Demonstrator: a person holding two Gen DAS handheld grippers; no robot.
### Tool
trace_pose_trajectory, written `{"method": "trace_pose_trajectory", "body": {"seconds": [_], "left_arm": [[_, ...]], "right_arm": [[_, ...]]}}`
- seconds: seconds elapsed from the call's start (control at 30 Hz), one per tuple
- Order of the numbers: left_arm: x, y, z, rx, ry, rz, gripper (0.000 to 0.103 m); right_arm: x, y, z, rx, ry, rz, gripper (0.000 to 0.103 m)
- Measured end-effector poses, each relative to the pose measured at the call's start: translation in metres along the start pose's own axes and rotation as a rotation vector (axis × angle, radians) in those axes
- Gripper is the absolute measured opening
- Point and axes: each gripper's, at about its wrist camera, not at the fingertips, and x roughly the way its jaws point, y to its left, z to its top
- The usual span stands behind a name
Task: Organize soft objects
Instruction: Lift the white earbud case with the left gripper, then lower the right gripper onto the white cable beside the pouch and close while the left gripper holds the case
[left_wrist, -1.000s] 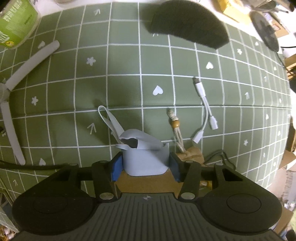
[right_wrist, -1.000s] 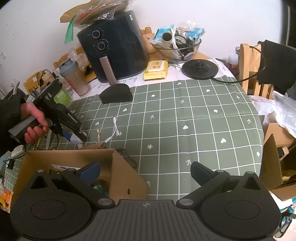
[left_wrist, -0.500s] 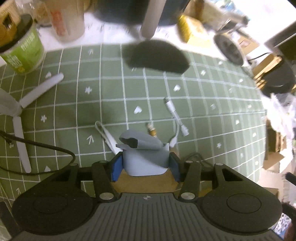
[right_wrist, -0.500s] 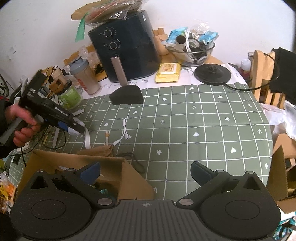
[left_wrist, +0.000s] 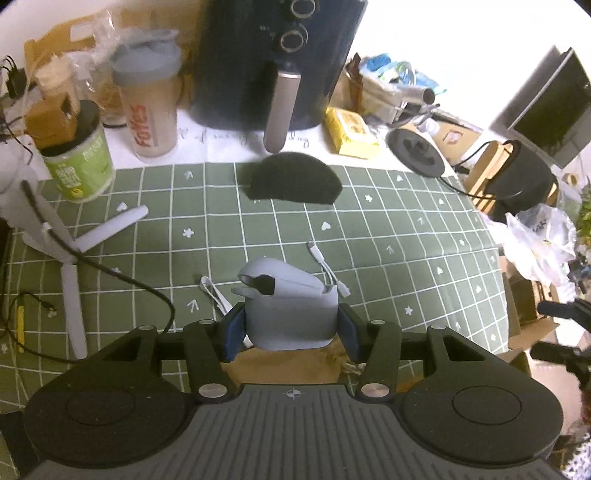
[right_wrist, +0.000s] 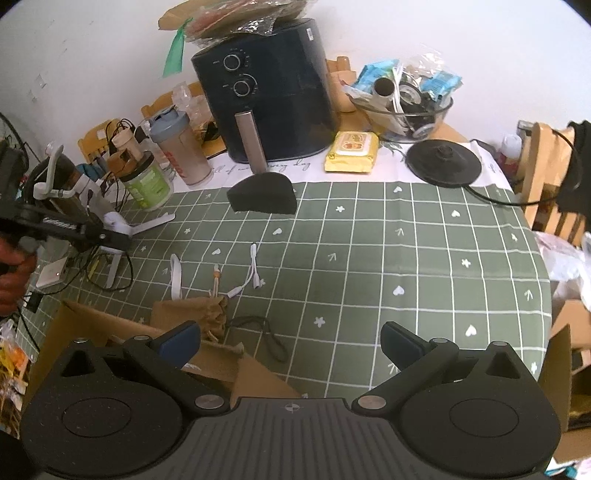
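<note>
My left gripper (left_wrist: 291, 328) is shut on a soft grey case (left_wrist: 288, 306), its blue pads pressing both sides, held up above the green checked cloth (left_wrist: 369, 240). Brown cardboard (left_wrist: 288, 363) shows just under the fingers. From the right wrist view, the left gripper (right_wrist: 107, 236) is at the far left in a person's hand (right_wrist: 11, 266). My right gripper (right_wrist: 291, 338) stands open with nothing between its fingers, near the cardboard box (right_wrist: 92, 325). On the cloth lie a black half-round pad (right_wrist: 264, 195), a white strap (right_wrist: 176, 275), a beaded cord (right_wrist: 217, 277) and a brown pouch (right_wrist: 195, 317).
A white adapter cable (right_wrist: 255, 269) and a black cord loop (right_wrist: 266, 336) lie near the box. Along the back stand a dark air fryer (right_wrist: 273, 96), a shaker bottle (right_wrist: 181, 147), a green tub (right_wrist: 147, 181), a yellow pack (right_wrist: 351, 151) and a kettle base (right_wrist: 443, 162). A white tripod (left_wrist: 70, 254) is at the left.
The left gripper has risen and tipped upward with the grey case in it, so the air fryer and bottles came into its view. The right gripper shifted slightly and stayed open.
</note>
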Motion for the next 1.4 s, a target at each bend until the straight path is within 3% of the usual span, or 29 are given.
{"method": "trace_pose_trajectory", "body": {"seconds": [0.5, 0.8, 0.93, 1.23, 1.4], "left_arm": [[-0.047, 0.018, -0.032, -0.140, -0.083, 0.006, 0.051], [-0.054, 0.019, -0.045, -0.171, -0.088, -0.003, 0.051], [-0.059, 0.017, -0.049, -0.178, -0.106, -0.011, 0.051], [-0.070, 0.023, -0.058, -0.230, -0.118, -0.002, 0.051], [-0.075, 0.031, -0.063, -0.265, -0.125, 0.017, 0.051]], "right_arm": [[0.044, 0.003, 0.038, -0.216, 0.049, 0.088, 0.101], [0.090, 0.013, 0.060, -0.372, 0.159, 0.169, 0.087], [0.115, 0.019, 0.065, -0.447, 0.217, 0.195, 0.075], [0.165, 0.044, 0.056, -0.590, 0.343, 0.241, 0.048], [0.191, 0.059, 0.049, -0.689, 0.412, 0.269, 0.042]]}}
